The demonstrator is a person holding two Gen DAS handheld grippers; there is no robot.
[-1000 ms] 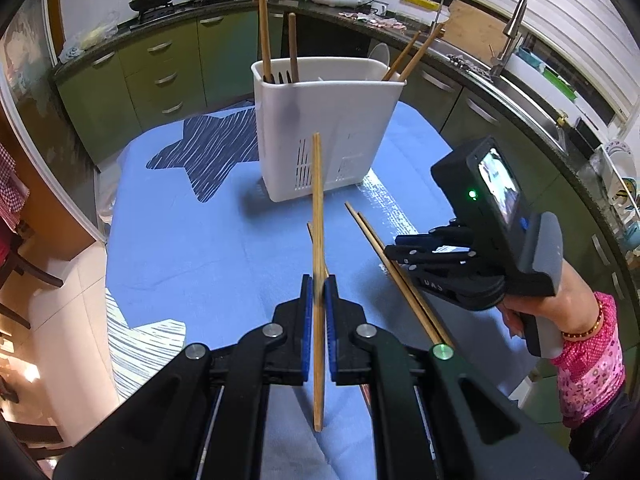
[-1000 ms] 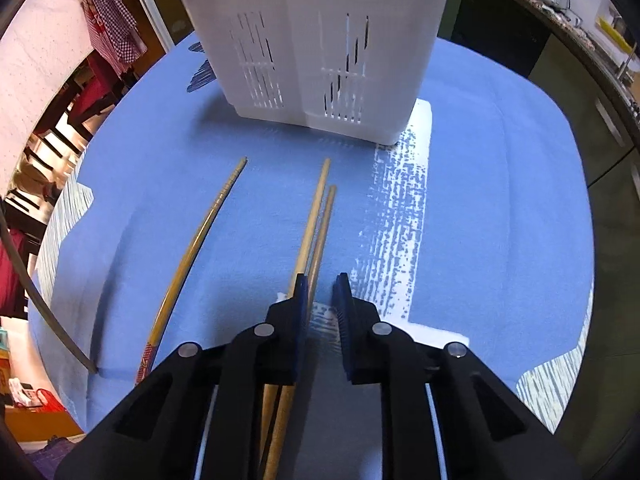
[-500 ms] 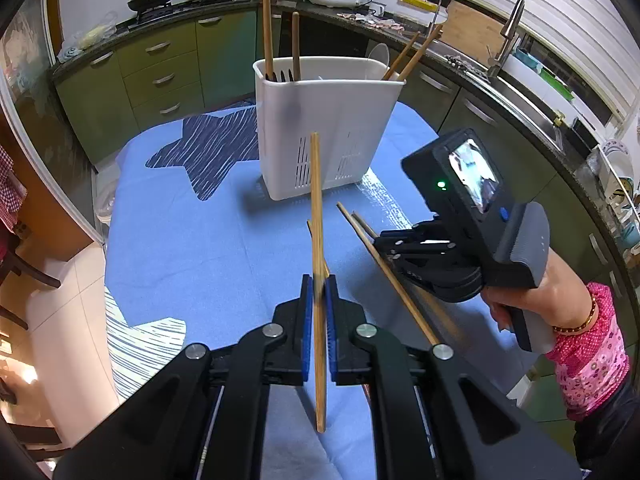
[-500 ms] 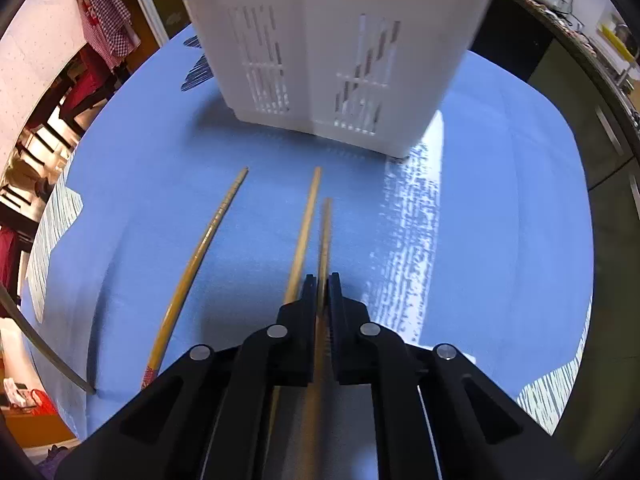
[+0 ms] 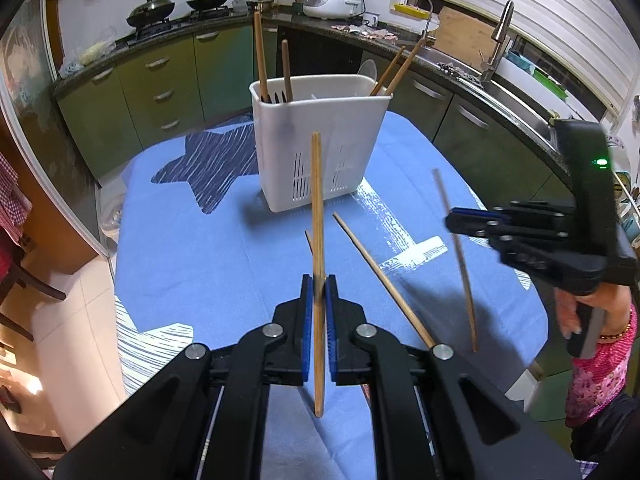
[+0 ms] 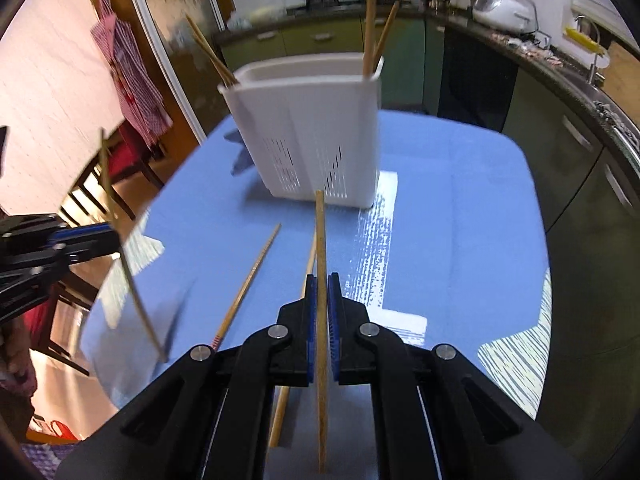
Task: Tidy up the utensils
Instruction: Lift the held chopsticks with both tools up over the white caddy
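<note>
White caddy (image 5: pixel 320 148): chopsticks (image 5: pixel 260 56) upright inside | both jaws pinching one chopstick each

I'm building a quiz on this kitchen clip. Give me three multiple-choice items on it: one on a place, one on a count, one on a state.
1. Where does the white utensil holder stand?
A. on the blue tablecloth
B. on the counter by the sink
C. on the floor

2. How many chopsticks lie flat on the tablecloth?
A. none
B. two
C. five

3. What is the state of the right gripper?
A. wide open, empty
B. shut on a chopstick
C. shut on a spoon

Answers:
1. A, its base sits on the blue cloth in both views.
2. B, the right wrist view shows one thin chopstick and a second beside it on the cloth.
3. B, its blue pads clamp a held chopstick, lifted off the table; the left gripper likewise grips its own chopstick.
</note>
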